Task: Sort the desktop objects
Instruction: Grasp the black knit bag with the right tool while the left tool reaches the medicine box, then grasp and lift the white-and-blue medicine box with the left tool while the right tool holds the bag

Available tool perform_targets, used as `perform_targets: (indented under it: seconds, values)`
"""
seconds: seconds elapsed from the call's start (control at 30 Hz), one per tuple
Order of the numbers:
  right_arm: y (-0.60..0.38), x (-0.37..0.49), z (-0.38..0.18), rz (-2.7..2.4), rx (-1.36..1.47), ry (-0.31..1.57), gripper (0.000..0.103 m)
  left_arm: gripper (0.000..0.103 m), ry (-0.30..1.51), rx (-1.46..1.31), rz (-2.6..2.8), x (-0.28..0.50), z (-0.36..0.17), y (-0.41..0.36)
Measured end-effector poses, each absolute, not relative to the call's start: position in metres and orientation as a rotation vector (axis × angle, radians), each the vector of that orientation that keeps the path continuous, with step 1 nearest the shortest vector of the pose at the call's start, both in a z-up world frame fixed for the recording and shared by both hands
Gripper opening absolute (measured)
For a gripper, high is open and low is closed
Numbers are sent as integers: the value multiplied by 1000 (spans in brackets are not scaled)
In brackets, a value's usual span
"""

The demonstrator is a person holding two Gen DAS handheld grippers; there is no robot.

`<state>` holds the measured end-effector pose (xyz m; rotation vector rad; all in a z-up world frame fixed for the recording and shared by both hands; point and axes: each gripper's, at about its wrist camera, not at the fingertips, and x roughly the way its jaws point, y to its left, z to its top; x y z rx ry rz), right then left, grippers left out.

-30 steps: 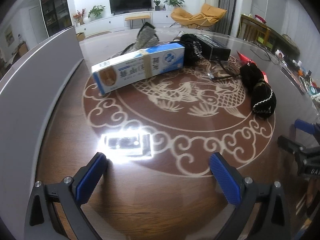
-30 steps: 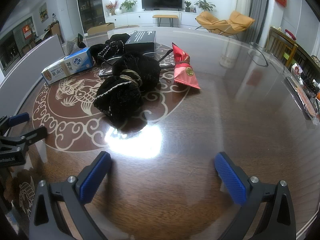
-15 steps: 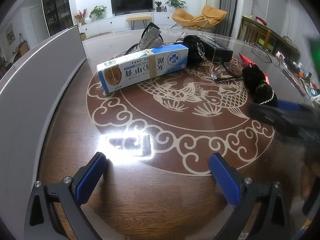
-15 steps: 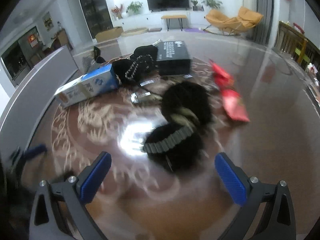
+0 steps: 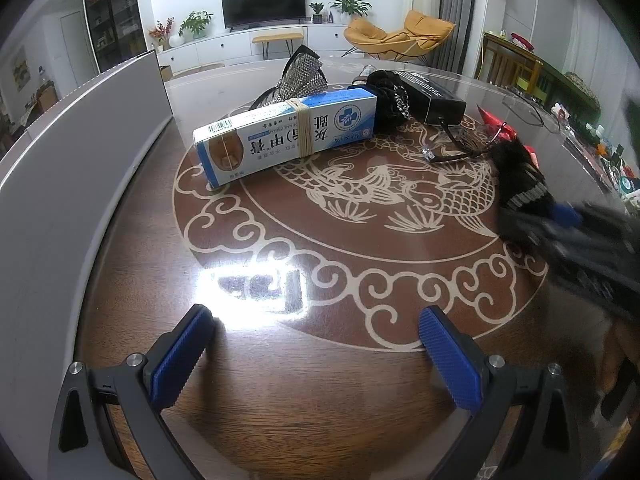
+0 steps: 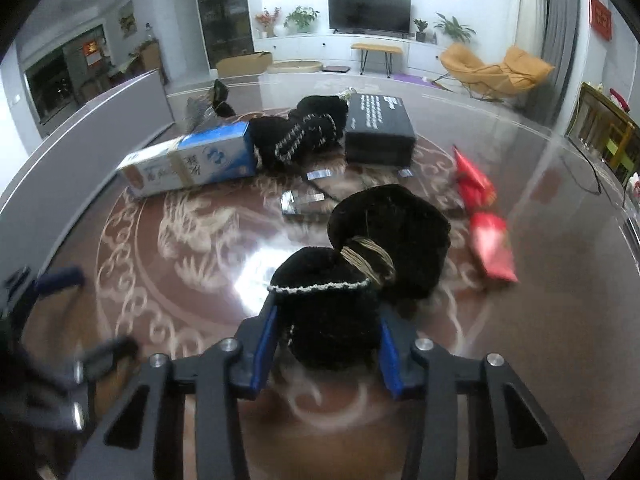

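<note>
A black velvet pouch (image 6: 392, 232) tied with gold cord lies mid-table, seen at the right edge in the left wrist view (image 5: 516, 176). My right gripper (image 6: 326, 320) is closing around its near lobe, and both blue pads touch the fabric. In the left wrist view the right gripper (image 5: 560, 216) is a blur beside the pouch. My left gripper (image 5: 316, 332) hovers open over bare wood, holding nothing. Farther back lie a blue-and-white carton (image 5: 288, 136) with a rubber band, a second black pouch (image 6: 304, 132) and a black box (image 6: 378, 128).
Red packets (image 6: 486, 240) lie right of the held pouch. Spectacles (image 5: 460, 148) and a glittery hairband (image 5: 304, 76) sit near the carton. A grey panel (image 5: 60, 184) runs along the table's left side. The brown table (image 5: 320, 380) has a pale fish pattern.
My right gripper swung left to the tied black pouch and its jaws went from wide apart to closed around the near lobe. The left gripper kept its place and stayed open.
</note>
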<state>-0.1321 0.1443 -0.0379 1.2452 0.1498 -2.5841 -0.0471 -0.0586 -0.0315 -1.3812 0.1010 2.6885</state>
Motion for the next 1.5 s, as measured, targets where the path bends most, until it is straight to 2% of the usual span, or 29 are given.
perform_targets:
  seconds: [0.17, 0.23, 0.27, 0.33, 0.47, 0.5, 0.53, 0.63, 0.8, 1.1, 1.23, 1.3, 1.37, 1.43, 1.5]
  values:
    - [176, -88, -40, -2584, 1235, 156, 45, 103, 101, -1381, 2688, -47, -32, -59]
    - [186, -78, -38, -2588, 1243, 154, 49, 103, 101, -1381, 2688, -47, -32, -59]
    - [189, -74, -39, -2586, 1247, 156, 53, 103, 101, -1381, 2688, -47, -32, -59]
    - [192, -75, -38, -2584, 1262, 159, 83, 103, 101, -1381, 2689, -47, -32, -59]
    - [193, -79, -39, -2546, 1269, 132, 94, 103, 107, -1383, 2681, -46, -31, -60]
    - [190, -82, -40, -2531, 1272, 124, 101, 103, 141, -1396, 2641, -52, -31, -59]
    - [189, -83, -41, -2526, 1281, 129, 103, 103, 177, -1417, 2601, -58, -29, -58]
    - [181, -83, -44, -2535, 1301, 204, 103, 103, 340, -1374, 2684, -80, -10, -61]
    - [180, -83, -46, -2539, 1304, 219, 103, 103, 415, -1329, 2725, -137, 20, -62]
    - [181, -82, -45, -2539, 1304, 219, 103, 103, 714, -1357, 2564, -187, -13, -26]
    - [180, -82, -45, -2538, 1303, 220, 103, 103, 666, -1367, 2541, -195, -14, -25]
    - [180, -82, -46, -2538, 1304, 220, 103, 81, 548, -1406, 2522, -200, -13, -31]
    - [180, -82, -45, -2538, 1303, 220, 103, 48, 489, -1419, 2526, -201, -12, -35]
    - [180, -82, -46, -2538, 1304, 220, 103, 26, 406, -1442, 2493, -200, -12, -38]
    - [180, -82, -45, -2538, 1304, 220, 103, 25, 369, -1458, 2501, -191, -12, -40]
